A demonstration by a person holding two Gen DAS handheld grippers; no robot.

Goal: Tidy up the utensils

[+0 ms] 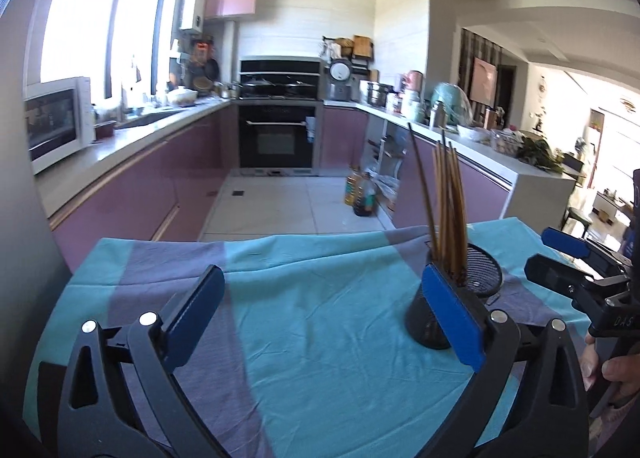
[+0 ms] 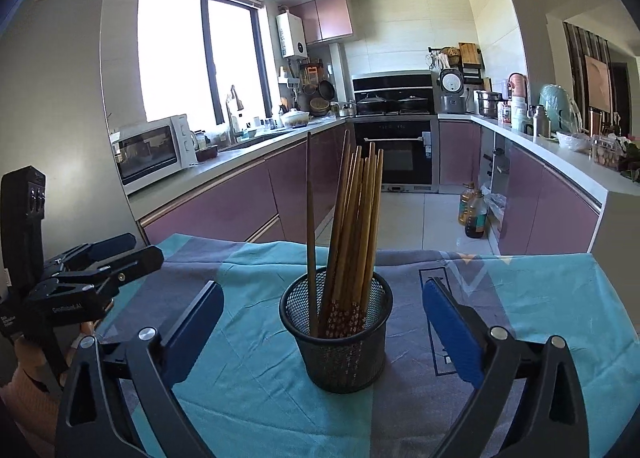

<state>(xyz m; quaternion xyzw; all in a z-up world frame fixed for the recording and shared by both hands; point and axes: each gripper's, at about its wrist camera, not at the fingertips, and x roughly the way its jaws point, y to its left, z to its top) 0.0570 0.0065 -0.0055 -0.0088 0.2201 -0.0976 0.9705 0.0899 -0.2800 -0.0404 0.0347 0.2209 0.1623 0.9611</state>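
A black mesh cup (image 2: 336, 338) stands upright on the teal and purple tablecloth (image 2: 540, 298), with several wooden chopsticks (image 2: 352, 225) leaning in it. My right gripper (image 2: 323, 288) is open, its blue pads wide on either side of the cup and not touching it. In the left wrist view the cup (image 1: 424, 322) and chopsticks (image 1: 448, 213) sit just behind my right-hand pad. My left gripper (image 1: 322, 274) is open over bare cloth (image 1: 320, 338), with nothing between its fingers. Each gripper also shows in the other's view: the right gripper (image 1: 544, 250) and the left gripper (image 2: 142, 248).
Beyond the table's far edge lies a tiled floor with oil bottles (image 2: 472, 213), an oven (image 2: 394, 153) and purple cabinets on both sides. A microwave (image 2: 152, 149) sits on the left counter. A person's hand (image 1: 608, 370) holds the right gripper's handle.
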